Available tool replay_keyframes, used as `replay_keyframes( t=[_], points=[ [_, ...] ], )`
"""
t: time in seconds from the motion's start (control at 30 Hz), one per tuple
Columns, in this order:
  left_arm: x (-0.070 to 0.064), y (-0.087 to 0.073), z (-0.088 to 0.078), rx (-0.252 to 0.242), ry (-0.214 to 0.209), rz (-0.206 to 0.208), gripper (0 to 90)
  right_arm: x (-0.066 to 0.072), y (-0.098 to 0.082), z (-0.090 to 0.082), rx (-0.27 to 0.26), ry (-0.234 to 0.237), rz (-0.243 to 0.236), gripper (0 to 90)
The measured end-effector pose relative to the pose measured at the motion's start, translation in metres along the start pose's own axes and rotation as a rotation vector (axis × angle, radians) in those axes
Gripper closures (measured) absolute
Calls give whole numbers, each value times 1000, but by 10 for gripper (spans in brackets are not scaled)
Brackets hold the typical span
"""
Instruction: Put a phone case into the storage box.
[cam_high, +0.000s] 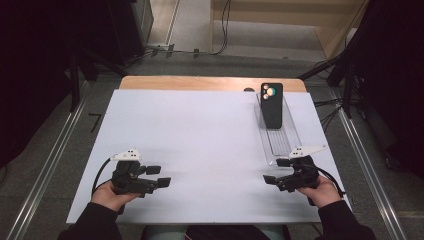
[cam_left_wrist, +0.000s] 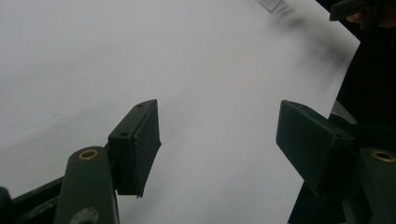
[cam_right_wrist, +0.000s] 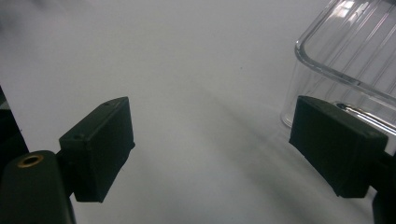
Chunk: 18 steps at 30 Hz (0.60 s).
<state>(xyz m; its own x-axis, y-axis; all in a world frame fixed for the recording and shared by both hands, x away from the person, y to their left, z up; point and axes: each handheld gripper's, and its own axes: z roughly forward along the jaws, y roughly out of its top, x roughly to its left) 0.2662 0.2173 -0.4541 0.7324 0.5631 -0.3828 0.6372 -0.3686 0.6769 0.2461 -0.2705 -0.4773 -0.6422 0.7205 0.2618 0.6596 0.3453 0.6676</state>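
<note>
We hold both grippers, left gripper (cam_high: 159, 176) and right gripper (cam_high: 274, 170), open and empty at near bench (cam_high: 200, 130); phone (cam_high: 272, 105) rests in clear tray (cam_high: 285, 142) far right, ready for pickup.

around the work: table, floor and cables

a white sheet (cam_high: 200, 145) covers most of a wooden table (cam_high: 200, 83), whose bare edge shows along the far side. grey carpet (cam_high: 60, 165) lies around it, with metal rails (cam_high: 45, 170) running down both sides. black cables (cam_high: 222, 30) trail on the floor beyond the table, near a pale wooden frame (cam_high: 345, 30). dark equipment (cam_high: 35, 75) stands at left and right.
</note>
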Motion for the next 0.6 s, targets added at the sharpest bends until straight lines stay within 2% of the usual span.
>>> replay_keyframes(
  t=[0.23, 0.6],
  points=[
    [1, 0, 1, 1, -6, -1, 306, -4, 2, 2, -5, 2, 12, 120],
    [1, 0, 1, 3, -6, -1, 306, -3, 2, 4, -1, 7, -3, 120]
  ],
)
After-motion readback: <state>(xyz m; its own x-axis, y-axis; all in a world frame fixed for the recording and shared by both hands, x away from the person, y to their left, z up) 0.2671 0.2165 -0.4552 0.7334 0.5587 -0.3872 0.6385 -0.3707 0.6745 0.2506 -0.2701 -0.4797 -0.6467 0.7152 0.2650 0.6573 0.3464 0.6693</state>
